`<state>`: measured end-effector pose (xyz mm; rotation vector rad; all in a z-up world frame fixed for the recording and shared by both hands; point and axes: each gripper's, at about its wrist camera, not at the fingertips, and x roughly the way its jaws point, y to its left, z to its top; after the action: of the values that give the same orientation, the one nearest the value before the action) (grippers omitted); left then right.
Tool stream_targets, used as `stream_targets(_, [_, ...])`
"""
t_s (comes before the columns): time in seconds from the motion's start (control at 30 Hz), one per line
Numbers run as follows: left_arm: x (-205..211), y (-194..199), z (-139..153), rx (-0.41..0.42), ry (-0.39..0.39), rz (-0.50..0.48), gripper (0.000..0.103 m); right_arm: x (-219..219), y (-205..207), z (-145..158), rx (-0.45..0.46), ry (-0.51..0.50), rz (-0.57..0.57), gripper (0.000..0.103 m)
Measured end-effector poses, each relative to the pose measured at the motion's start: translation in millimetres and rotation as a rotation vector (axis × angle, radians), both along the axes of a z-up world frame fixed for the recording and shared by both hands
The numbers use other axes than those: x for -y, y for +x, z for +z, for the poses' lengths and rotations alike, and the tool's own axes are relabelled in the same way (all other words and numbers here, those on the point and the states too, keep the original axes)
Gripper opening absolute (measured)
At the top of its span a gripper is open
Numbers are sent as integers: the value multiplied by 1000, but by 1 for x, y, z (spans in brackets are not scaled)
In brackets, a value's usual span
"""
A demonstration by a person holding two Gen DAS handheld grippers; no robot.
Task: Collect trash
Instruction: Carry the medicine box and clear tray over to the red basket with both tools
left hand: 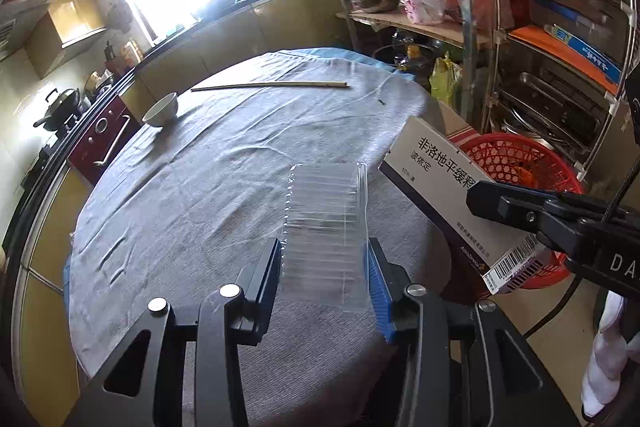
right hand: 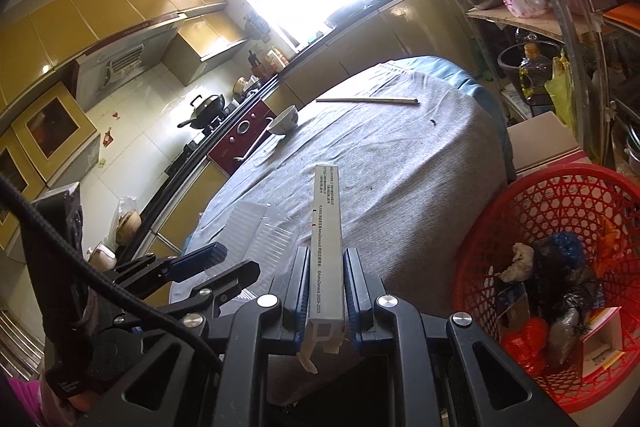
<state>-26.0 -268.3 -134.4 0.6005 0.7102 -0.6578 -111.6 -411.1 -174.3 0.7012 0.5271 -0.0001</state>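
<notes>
My left gripper (left hand: pixel 325 259) is shut on a clear ribbed plastic tray (left hand: pixel 326 215), held above the grey-clothed round table (left hand: pixel 200 195). My right gripper (right hand: pixel 326 267) is shut on a white medicine box (right hand: pixel 327 227), seen edge-on; the box also shows in the left wrist view (left hand: pixel 452 195), held over the table's right edge. A red mesh trash basket (right hand: pixel 516 227) with several pieces of trash stands to the right of the table, below the box; it also shows in the left wrist view (left hand: pixel 520 163).
A white bowl (left hand: pixel 161 110) and a pair of chopsticks (left hand: pixel 268 86) lie at the table's far side. A metal shelf rack (left hand: pixel 560 59) with pots and bags stands right. A cardboard box (right hand: pixel 544 139) sits behind the basket. Kitchen counter and stove run along the left.
</notes>
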Motion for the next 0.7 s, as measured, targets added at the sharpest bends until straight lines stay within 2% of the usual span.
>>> stream_targets(0.27, [27,-12,-2,-2,9,-65,43,20,-14,-2,7,13,-53,18])
stream_targets(0.5, [62,-23,-7,-69,-10,-154,43,54,-42,-13,-6,30,-149,18])
stream_targets(0.7, [101,-32,-17,-149,-13,-225,43,94,-77,-30,-34,67,-277,18])
